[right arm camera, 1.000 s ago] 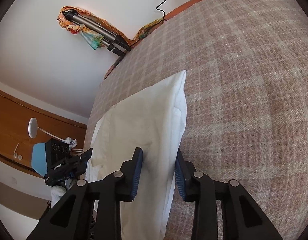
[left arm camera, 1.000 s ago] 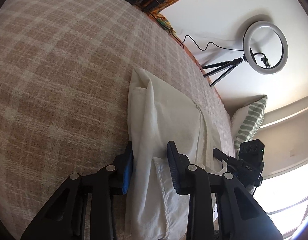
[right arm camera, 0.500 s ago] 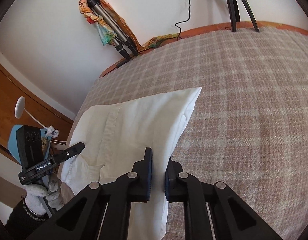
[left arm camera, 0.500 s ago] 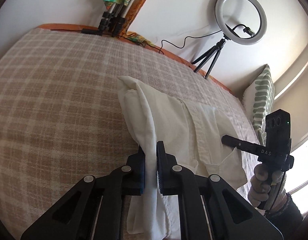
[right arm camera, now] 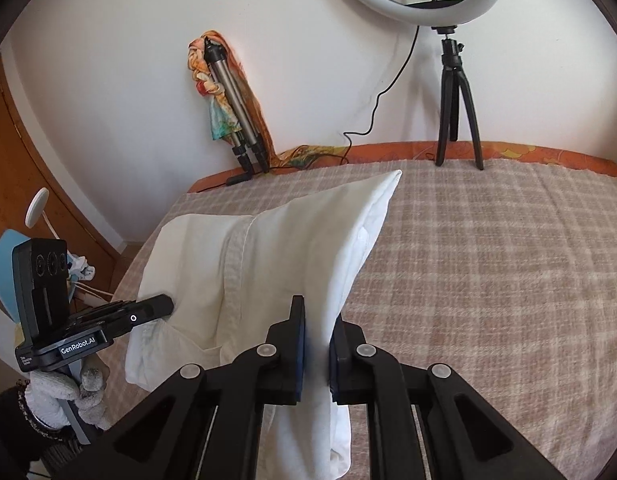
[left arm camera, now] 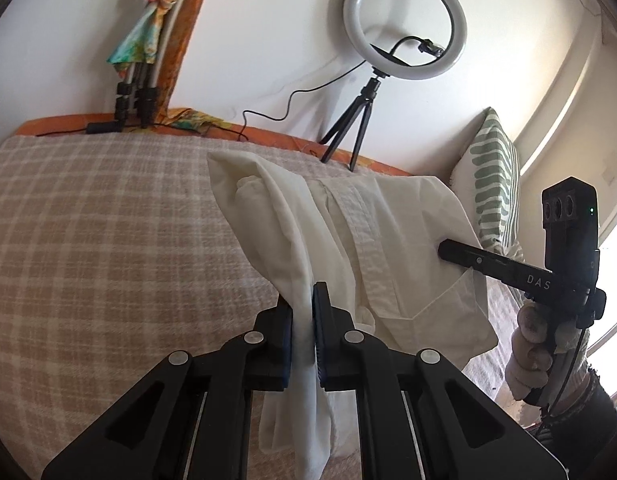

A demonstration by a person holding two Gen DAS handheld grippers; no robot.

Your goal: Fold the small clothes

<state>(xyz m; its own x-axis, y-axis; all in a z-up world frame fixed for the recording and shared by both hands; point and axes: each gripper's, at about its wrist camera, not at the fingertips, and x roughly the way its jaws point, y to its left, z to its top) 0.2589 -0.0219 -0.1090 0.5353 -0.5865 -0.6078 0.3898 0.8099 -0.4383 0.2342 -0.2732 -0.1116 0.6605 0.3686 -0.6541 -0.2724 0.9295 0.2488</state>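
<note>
The left gripper (left arm camera: 302, 336) is clamped on a bunched edge of the white garment (left arm camera: 372, 240), cloth running up between its pads and hanging out below them. The right gripper (right arm camera: 317, 354) pinches the opposite edge the same way, a fold of fabric trapped between its closed jaws.

The garment is a small white shirt with a stitched placket and a chest pocket, and it is held up off the checked bedspread (left arm camera: 108, 240) — stretched between the two grippers, with its far end reaching toward the wall at about 12 o'clock in both wrist views. In the left view its bulk lies from 12 toward 3 o'clock; in the right view, from 12 toward 9.

Judging by this, the fold is only in its opening stage: both edges are gripped and raised, but no crease has been laid down. Carrying the held end over, setting it flat and any further folds all seem left to do.

The shirt's long axis runs away from the grippers toward the ring light (left arm camera: 404, 24), its held end nearest the cameras.
</note>
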